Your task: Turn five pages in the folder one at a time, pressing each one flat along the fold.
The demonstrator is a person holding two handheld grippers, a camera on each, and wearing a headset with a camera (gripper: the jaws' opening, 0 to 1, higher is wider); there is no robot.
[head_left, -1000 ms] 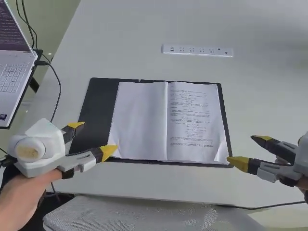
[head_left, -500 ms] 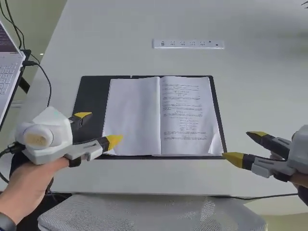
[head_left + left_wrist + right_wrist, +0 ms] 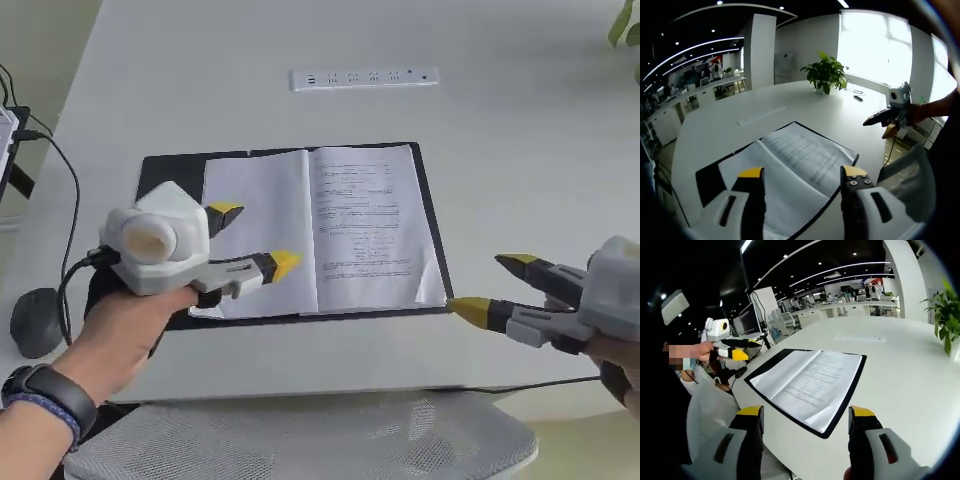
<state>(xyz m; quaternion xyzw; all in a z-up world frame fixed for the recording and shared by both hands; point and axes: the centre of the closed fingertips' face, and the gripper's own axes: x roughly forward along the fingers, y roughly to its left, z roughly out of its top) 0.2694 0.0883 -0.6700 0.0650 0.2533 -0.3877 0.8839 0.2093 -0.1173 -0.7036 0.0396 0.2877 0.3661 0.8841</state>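
Note:
A black folder [image 3: 160, 175] lies open on the white table, a blank page [image 3: 260, 215] on its left and a printed page [image 3: 368, 225] on its right. The folder [image 3: 707, 172] lies just ahead of my left gripper's jaws, and it [image 3: 847, 390] sits a short way ahead of my right gripper. My left gripper [image 3: 250, 240] hovers open above the blank page's lower left. My right gripper [image 3: 495, 285] is open off the folder's lower right corner, above bare table. Nothing is between either pair of jaws. The right gripper [image 3: 880, 117] also appears in the left gripper view and the left gripper [image 3: 737, 347] in the right gripper view.
A white power strip [image 3: 365, 77] lies beyond the folder. A grey mouse [image 3: 35, 320] with its cable rests at the left edge. A mesh chair back [image 3: 300, 440] is at the table's near edge. A potted plant [image 3: 825, 75] stands on the table farther off.
My left gripper has moved right and forward, from beside the folder's left edge to above the blank page. The right gripper has barely shifted. The head camera has swung right.

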